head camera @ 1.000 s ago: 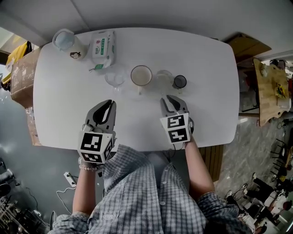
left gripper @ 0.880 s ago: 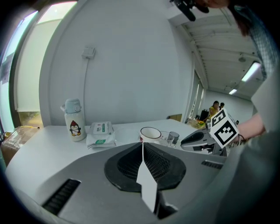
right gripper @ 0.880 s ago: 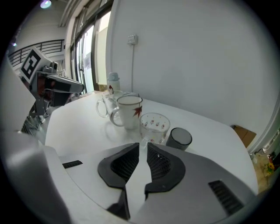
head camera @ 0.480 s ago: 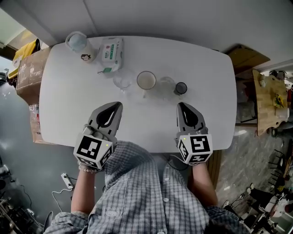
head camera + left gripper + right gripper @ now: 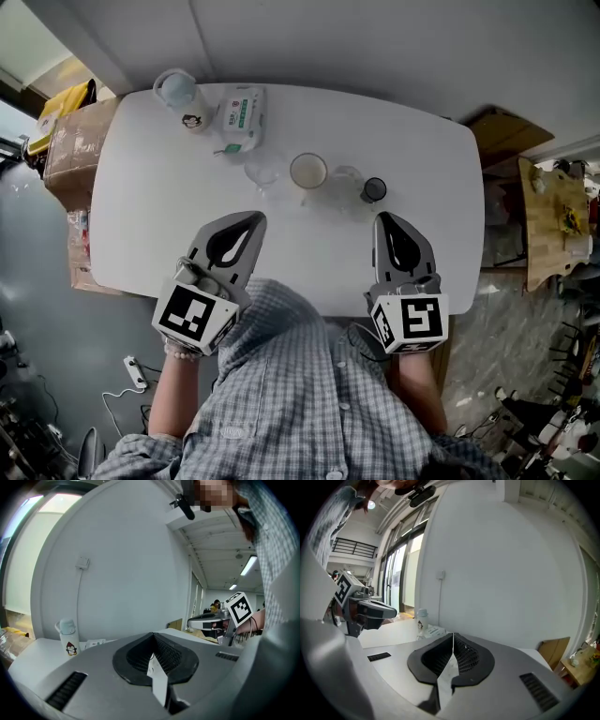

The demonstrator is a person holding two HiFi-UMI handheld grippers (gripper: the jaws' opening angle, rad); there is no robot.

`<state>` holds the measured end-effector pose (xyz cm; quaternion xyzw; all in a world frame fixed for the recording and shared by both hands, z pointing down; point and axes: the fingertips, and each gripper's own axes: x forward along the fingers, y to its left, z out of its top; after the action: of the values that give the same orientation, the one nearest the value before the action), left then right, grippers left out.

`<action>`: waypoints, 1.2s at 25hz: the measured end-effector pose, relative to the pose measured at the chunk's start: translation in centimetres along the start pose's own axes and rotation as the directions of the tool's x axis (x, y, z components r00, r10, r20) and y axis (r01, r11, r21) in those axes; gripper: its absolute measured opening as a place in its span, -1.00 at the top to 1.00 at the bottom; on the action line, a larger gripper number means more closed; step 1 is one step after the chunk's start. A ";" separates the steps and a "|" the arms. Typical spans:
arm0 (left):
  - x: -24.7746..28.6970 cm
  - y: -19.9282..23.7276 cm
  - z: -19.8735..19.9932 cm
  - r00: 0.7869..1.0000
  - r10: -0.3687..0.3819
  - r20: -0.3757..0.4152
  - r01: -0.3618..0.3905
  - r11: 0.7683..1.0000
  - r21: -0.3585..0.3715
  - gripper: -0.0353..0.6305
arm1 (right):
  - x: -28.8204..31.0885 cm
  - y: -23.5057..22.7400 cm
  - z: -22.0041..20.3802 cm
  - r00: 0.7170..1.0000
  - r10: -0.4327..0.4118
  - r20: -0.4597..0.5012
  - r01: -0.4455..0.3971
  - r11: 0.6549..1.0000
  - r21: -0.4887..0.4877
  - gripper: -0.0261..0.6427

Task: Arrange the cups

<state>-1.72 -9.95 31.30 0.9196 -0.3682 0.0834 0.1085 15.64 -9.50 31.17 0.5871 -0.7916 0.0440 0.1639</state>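
Note:
Four cups stand in a row at the middle of the white table (image 5: pixel 141 206): a clear glass (image 5: pixel 265 173), a cream cup (image 5: pixel 308 172), a second clear glass (image 5: pixel 347 178) and a small dark cup (image 5: pixel 374 190). My left gripper (image 5: pixel 257 217) is held up near the table's front edge, short of the clear glass, shut and empty. My right gripper (image 5: pixel 383 217) is held beside it, short of the dark cup, also shut with nothing in it. In the left gripper view the jaws (image 5: pixel 152 635) meet over the table; in the right gripper view the jaws (image 5: pixel 453 634) are together too. No cup shows in either gripper view.
A pale bottle with a penguin print (image 5: pixel 178 92) and a pack of wipes (image 5: pixel 240 117) sit at the table's far left. A cardboard box (image 5: pixel 70 150) stands off the left end. A wooden board (image 5: pixel 553 206) and a brown box (image 5: pixel 506 117) are to the right.
Both grippers have lifted and drawn back from the cup row toward the person. The right gripper's jaws have gone from open to shut, and the left's have closed fully.

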 end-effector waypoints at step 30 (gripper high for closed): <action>0.5 0.9 1.3 1.000 0.006 0.024 -0.007 1.000 0.019 0.86 | -0.2 -3.4 1.6 0.995 -0.095 0.036 0.096 0.995 -0.021 0.86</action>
<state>-1.91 -11.22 30.32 0.9203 -0.3718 0.0762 0.0952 18.54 -10.76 29.15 0.6231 -0.7657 0.0170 0.1586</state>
